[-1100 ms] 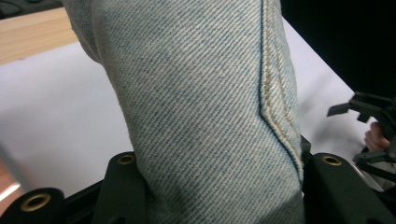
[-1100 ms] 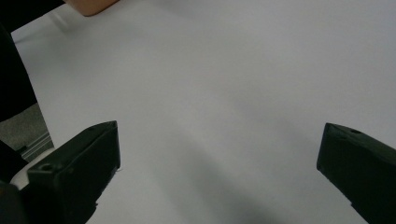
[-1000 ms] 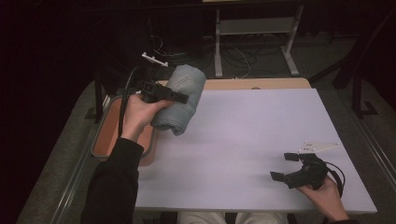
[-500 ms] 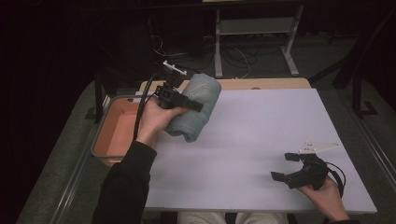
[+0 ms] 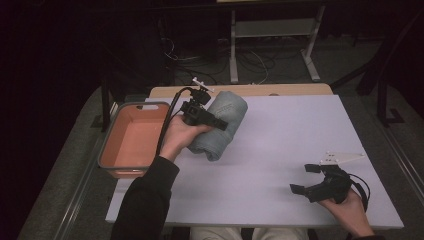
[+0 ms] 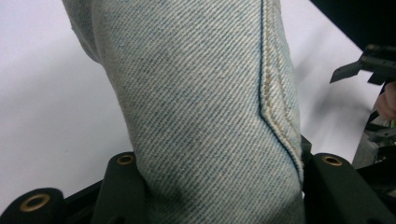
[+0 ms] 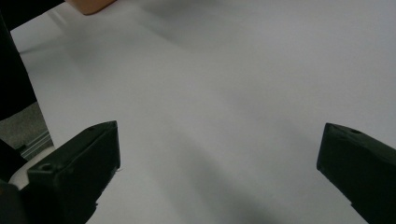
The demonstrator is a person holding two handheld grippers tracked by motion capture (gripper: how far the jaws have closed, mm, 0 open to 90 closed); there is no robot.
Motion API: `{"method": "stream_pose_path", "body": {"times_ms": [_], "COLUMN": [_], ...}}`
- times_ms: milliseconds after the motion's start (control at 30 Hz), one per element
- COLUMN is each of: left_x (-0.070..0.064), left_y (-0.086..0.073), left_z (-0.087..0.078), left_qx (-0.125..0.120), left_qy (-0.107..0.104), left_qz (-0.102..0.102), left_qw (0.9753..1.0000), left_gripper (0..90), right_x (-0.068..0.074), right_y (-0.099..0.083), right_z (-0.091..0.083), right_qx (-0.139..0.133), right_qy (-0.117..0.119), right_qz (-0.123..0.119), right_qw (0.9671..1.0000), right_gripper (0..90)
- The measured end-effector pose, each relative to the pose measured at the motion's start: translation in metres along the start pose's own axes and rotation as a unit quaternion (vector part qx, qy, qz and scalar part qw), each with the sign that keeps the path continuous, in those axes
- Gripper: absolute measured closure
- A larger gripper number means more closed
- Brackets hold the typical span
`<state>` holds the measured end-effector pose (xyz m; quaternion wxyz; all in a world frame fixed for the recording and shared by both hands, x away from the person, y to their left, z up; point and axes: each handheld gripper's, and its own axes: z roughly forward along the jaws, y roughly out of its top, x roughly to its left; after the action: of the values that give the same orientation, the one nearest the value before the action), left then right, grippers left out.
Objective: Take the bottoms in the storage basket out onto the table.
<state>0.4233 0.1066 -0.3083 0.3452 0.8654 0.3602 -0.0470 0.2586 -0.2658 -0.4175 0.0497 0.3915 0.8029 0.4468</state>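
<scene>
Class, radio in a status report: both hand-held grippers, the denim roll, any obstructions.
Left hand-held gripper shut on denim roll, above the white table. Right hand-held gripper open, empty. Orange bin left of roll; nothing obstructing.

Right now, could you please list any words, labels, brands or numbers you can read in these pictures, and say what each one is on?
There is no readable text.
Rolled denim, held in the left hand-held gripper: a faint patch near its top end, too small and blurred to read.
Orange bin, white table, right hand-held gripper: no lettering visible.
</scene>
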Motion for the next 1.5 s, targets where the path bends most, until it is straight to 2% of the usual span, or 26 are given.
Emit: {"method": "stream_pose_path", "body": {"times_ms": [233, 867, 1367, 1500], "left_x": [-0.003, -0.009, -0.014, -0.019], "left_y": [-0.004, -0.016, -0.022, -0.024], "left_z": [0.021, 0.068, 0.094, 0.102], "left_qx": [0.01, 0.036, 0.05, 0.06], "left_qy": [-0.017, -0.04, -0.044, -0.04], "left_qz": [0.002, 0.0, -0.012, -0.003], "left_qw": [0.9998, 0.9985, 0.9977, 0.9974], "left_gripper": [49.8, 49.3, 47.8, 46.4], "right_x": [0.0, 0.001, 0.001, 0.002], "right_y": [0.0, 0.0, 0.0, 0.0], "right_z": [0.0, 0.0, 0.001, 0.001], "right_qx": [0.001, 0.003, 0.005, 0.006], "right_qy": [0.001, 0.003, 0.004, 0.004], "right_qz": [-0.001, -0.007, -0.008, -0.008], "right_qw": [1.0, 1.0, 1.0, 0.9999], "right_gripper": [0.0, 0.0, 0.0, 0.0]}}
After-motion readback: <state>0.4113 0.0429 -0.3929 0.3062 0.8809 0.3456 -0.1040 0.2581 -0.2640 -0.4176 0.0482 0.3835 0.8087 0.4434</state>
